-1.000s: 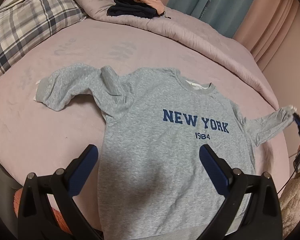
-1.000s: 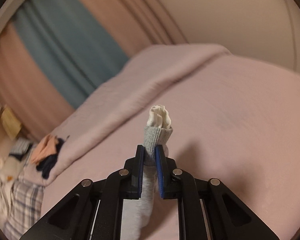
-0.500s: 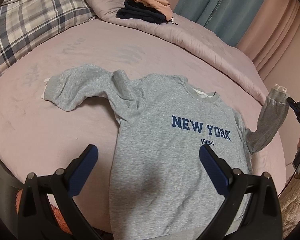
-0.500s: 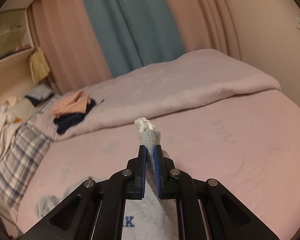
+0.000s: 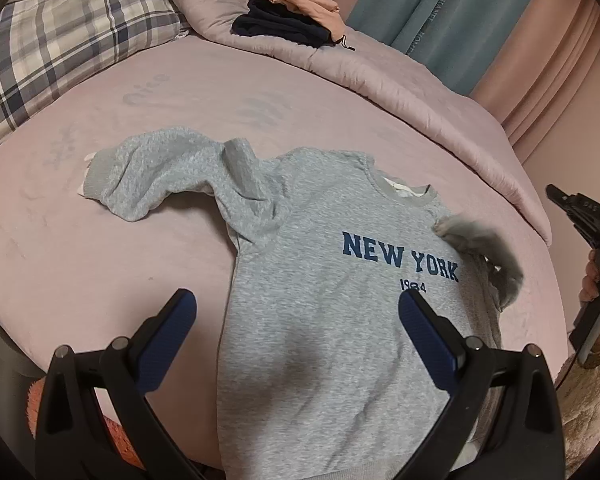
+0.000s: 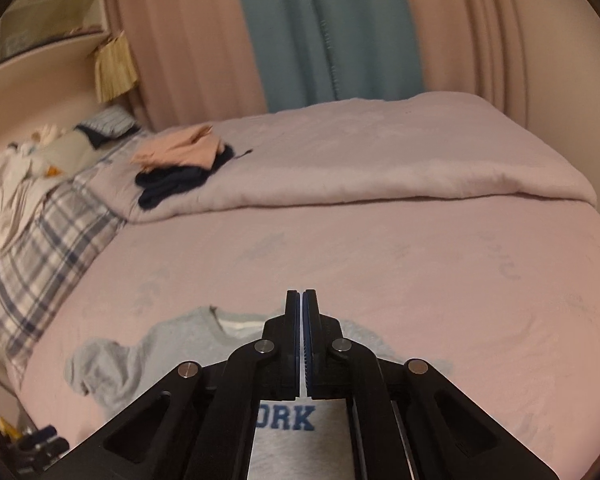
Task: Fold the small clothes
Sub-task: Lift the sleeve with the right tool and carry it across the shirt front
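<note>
Lying face-up on the pink bed [image 5: 100,264], the grey sweatshirt [image 5: 324,320] runs hem-near to collar-far, its long axis slanting slightly right. One sleeve [image 5: 160,172] sprawls left; the other sleeve [image 5: 480,248] is folded onto the chest — blurred. Bare sheet spreads left and beyond, up to the rolled duvet [image 5: 380,76]. Left gripper [image 5: 296,344] gapes wide above the hem; right gripper [image 6: 302,300] is clenched on nothing, jaws having just closed.

Left fingers [image 5: 296,330] apart, right fingers [image 6: 302,300] together.
</note>
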### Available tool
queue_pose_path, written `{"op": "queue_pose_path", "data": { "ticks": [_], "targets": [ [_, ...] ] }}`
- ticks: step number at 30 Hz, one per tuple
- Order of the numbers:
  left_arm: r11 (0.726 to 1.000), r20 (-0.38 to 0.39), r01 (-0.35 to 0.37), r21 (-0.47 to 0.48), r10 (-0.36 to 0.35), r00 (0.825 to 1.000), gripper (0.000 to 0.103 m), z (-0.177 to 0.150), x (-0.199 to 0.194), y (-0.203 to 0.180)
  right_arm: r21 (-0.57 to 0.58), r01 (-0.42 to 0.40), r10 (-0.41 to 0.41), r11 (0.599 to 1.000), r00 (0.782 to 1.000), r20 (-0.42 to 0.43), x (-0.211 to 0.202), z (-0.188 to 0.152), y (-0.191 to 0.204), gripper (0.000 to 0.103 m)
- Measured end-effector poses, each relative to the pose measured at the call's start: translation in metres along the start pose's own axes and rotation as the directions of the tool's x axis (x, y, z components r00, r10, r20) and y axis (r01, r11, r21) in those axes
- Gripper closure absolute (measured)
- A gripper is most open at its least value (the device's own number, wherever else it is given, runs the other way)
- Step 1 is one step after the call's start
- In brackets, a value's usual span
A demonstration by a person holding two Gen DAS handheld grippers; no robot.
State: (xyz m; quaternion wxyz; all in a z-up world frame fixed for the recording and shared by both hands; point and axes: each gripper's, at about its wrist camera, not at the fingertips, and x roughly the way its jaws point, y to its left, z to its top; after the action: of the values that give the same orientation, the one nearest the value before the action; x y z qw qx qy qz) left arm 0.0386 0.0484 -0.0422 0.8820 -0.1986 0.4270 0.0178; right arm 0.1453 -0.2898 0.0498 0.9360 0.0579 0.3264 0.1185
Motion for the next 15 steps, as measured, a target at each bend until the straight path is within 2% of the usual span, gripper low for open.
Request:
{"op": "queue_pose_path", "data": {
  "ticks": [4, 8, 12, 15],
  "targets": [
    [1.000, -0.022, 0.013, 0.021, -0.013, 1.000, 0.002, 0.004, 0.006, -0.007, -0.039, -0.015, 0.013, 0.999, 0.998, -0.055, 0.014, -0.012, 0.017, 0.101],
    [0.994, -0.035, 0.093, 0.054, -0.091, 0.995, 0.002, 0.017, 0.016, -0.032, -0.002, -0.017, 0.016, 1.000, 0.995, -0.100, 0.016, -0.020, 0.010, 0.101],
    [0.981, -0.091, 0.184, 0.059, -0.178, 0.980, 0.002, 0.032, 0.044, -0.067, 0.052, 0.019, -0.010, 0.998, 0.987, -0.158, 0.017, -0.029, -0.012, 0.101],
    [0.965, -0.160, 0.260, 0.045, -0.250, 0.955, 0.006, 0.041, 0.077, -0.098, 0.109, 0.054, -0.033, 0.993, 0.983, -0.181, 0.010, -0.041, -0.039, 0.101]
  ]
}}
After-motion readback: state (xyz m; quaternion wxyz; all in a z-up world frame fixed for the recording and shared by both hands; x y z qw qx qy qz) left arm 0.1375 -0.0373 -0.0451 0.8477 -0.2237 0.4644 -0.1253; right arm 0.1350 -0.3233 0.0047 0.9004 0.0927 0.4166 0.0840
